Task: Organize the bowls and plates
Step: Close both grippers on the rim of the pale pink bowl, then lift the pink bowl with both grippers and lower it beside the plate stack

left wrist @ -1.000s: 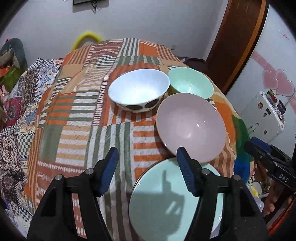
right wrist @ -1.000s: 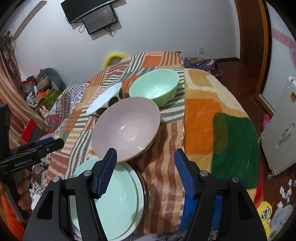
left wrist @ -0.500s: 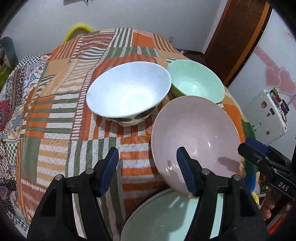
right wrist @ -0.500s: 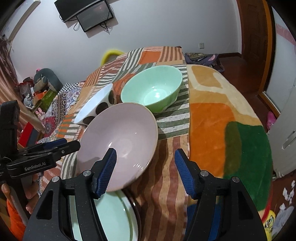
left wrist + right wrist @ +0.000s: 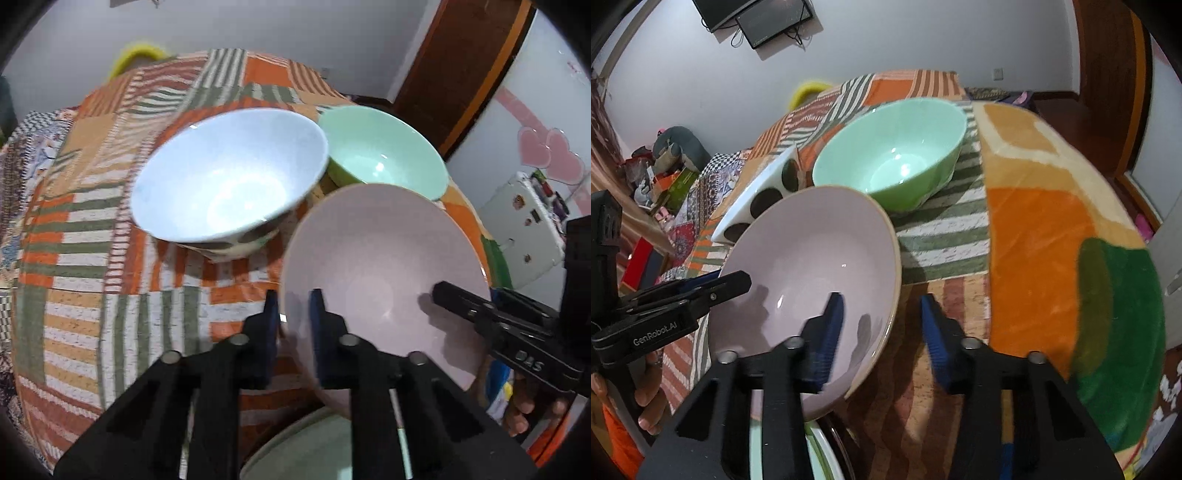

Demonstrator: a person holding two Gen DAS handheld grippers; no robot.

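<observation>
Left tool (image 5: 293,325) has just been closing and now pinches the left rim of the pink bowl (image 5: 384,280), one pad outside the wall, one inside. Right tool (image 5: 882,325) has also just been narrowing; the bowl's right rim sits between its fingers, but there's a visible gap on the outer side, so I'd say it isn't gripping yet (motion blur, not certain). The pink bowl sits centre-frame in both views, its near edge over the pale green plate (image 5: 314,443) at the bottom. White bowl with dark spots (image 5: 229,177) is upper left of it in the left view, green bowl (image 5: 890,147) behind it at top centre. Risks: a lift on the left pinch alone would probably tip the bowl, since a thin smooth rim can slip from the pads; it could drop onto the plate or knock the white bowl, which sits close. If the right tool closes off-centre it may shove the bowl sideways. The surface is draped in a striped orange-green patchwork cloth (image 5: 110,258), soft and uneven, so dishes may rock. Room: white wall, a screen mounted upper left in the right view (image 5: 768,18), wooden door frame at right.
</observation>
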